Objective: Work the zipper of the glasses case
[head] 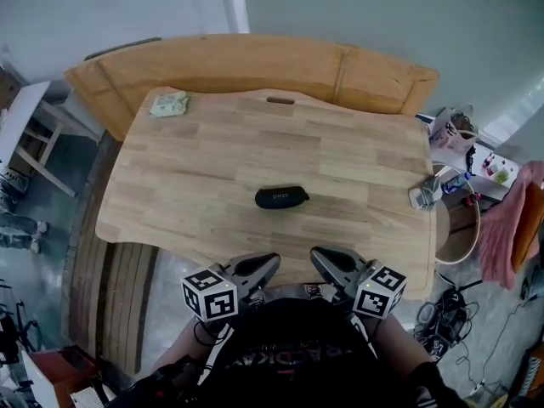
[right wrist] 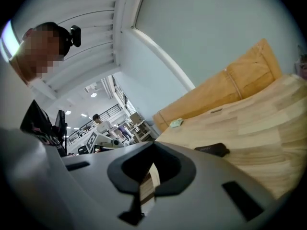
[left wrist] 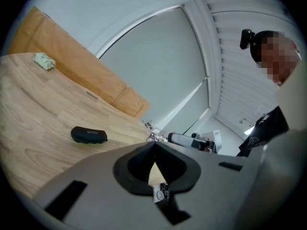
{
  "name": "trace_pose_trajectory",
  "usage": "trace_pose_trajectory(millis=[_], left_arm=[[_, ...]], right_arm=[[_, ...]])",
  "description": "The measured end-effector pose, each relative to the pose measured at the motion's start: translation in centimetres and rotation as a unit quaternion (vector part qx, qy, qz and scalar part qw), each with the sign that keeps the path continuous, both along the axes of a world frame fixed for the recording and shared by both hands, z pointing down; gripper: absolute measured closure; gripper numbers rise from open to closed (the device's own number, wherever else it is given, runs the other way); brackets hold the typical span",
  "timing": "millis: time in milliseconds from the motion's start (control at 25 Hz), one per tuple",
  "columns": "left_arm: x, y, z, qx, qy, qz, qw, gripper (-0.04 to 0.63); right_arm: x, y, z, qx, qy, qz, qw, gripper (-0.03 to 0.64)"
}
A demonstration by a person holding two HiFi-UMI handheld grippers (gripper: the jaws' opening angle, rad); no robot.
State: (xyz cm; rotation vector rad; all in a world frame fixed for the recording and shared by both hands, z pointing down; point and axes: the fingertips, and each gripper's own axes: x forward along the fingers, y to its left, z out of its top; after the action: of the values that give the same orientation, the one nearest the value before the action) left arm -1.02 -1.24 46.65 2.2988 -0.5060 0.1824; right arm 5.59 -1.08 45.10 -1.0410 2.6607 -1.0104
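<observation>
Found small black oval fabric glasses case [head: 281,197] lying flat near middle of pale wooden tabletop [head: 212,160], touched by nothing. Could not tell zipper state. Noted left gripper [head: 263,266] clenched on nothing, held at near table edge, well apart from case. Noted right gripper [head: 321,260] likewise clenched and empty, just beside it. Logged crumpled pale green packet [head: 169,104] at far left corner.

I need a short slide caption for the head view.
Black glasses case lies untouched on the wooden table; left gripper and right gripper, both shut, hover at its near edge.
</observation>
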Motion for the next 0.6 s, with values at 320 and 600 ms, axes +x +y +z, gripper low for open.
trace_pose_trajectory(millis=[320, 600], left_arm=[[-0.3, 0.0, 0.1, 0.0, -0.006, -0.006, 1.0, 0.584], [-0.5, -0.2, -0.1, 0.001, -0.007, -0.014, 0.9999, 0.584]], right_arm=[[-0.9, 0.2, 0.6, -0.016, -0.013, -0.016, 1.0, 0.601], [-1.7, 0.0, 0.4, -0.011, -0.007, -0.035, 0.999, 0.601]])
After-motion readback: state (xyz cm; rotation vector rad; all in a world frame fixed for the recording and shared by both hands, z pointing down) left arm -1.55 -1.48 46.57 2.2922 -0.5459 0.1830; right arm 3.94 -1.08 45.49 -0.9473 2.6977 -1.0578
